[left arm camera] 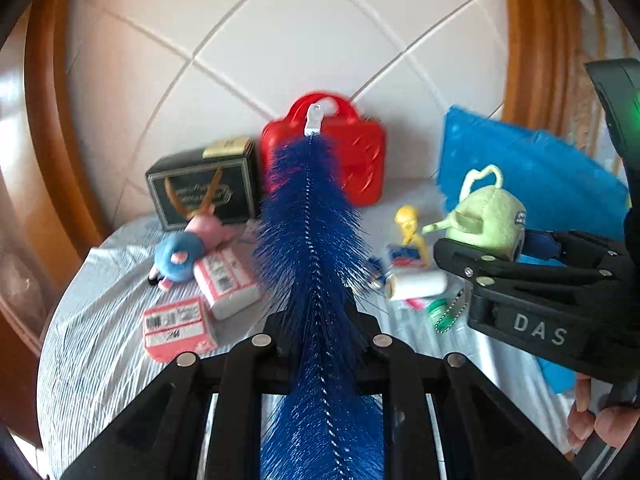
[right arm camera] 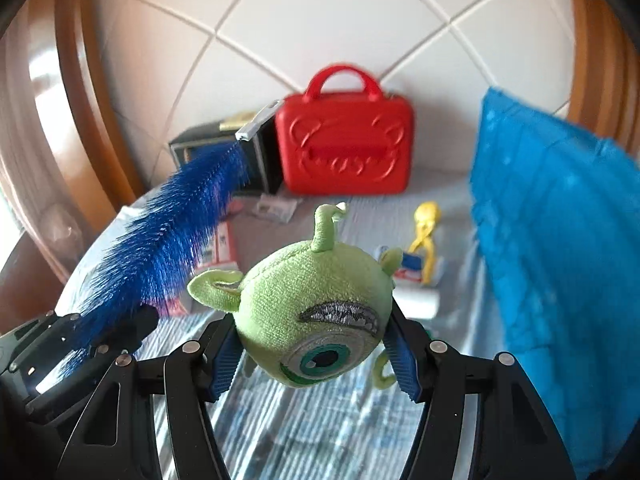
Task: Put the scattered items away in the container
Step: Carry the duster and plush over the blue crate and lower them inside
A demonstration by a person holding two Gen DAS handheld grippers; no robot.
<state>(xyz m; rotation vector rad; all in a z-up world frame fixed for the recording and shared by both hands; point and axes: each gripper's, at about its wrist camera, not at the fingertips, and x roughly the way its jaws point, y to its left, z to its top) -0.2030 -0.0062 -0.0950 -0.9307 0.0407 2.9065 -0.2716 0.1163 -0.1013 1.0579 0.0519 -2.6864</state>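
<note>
My left gripper [left arm camera: 320, 320] is shut on a long blue bristle brush [left arm camera: 308, 240] that points forward, its white tip in front of the red case [left arm camera: 360, 160]. My right gripper [right arm camera: 312, 356] is shut on a green one-eyed plush [right arm camera: 312, 320] and holds it above the cloth. In the left wrist view the plush [left arm camera: 488, 216] and right gripper [left arm camera: 480, 256] are at the right. The brush [right arm camera: 172, 240] crosses the left of the right wrist view. A blue bag [right arm camera: 560, 260] stands open at the right.
On the striped cloth [left arm camera: 100, 320] lie a pig plush [left arm camera: 184, 252], pink and white boxes [left arm camera: 228, 280], a yellow figure [left arm camera: 408, 224], a white roll [left arm camera: 416, 286] and a green keychain [left arm camera: 442, 312]. A black box [left arm camera: 204, 188] stands at the back left by the tiled wall.
</note>
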